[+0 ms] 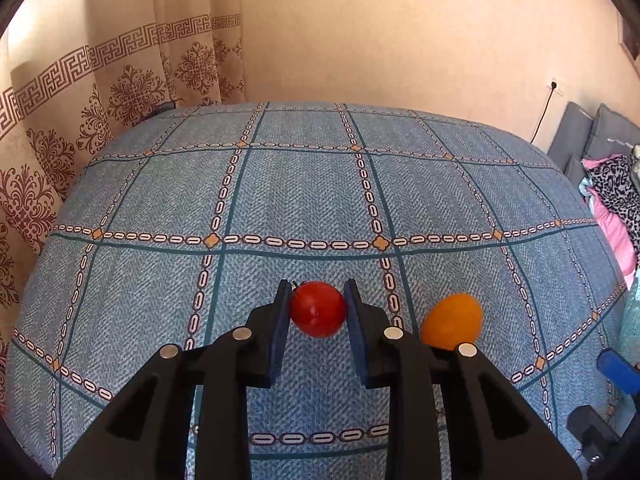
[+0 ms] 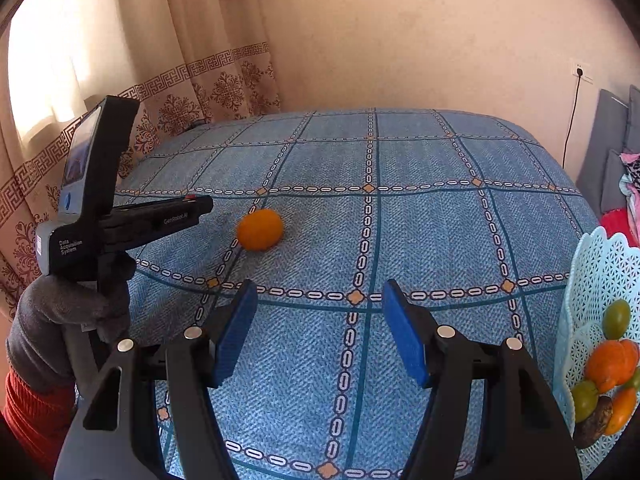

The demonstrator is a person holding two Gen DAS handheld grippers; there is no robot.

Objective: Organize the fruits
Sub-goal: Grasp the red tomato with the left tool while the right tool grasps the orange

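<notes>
Between left claw [image 1: 318, 300] pads: red fruit [image 1: 318, 309], gripped. Right-wrist view only: basket [image 2: 600, 264]; right claw [image 2: 320, 300] wide.

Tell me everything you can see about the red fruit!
The red fruit is small, round, smooth and shiny, like a tomato, with a tiny dark stem bit at its upper left. It sits on the blue checked cloth, squeezed between the left gripper's blue pads. An orange fruit lies close on its right, not touching.
</notes>
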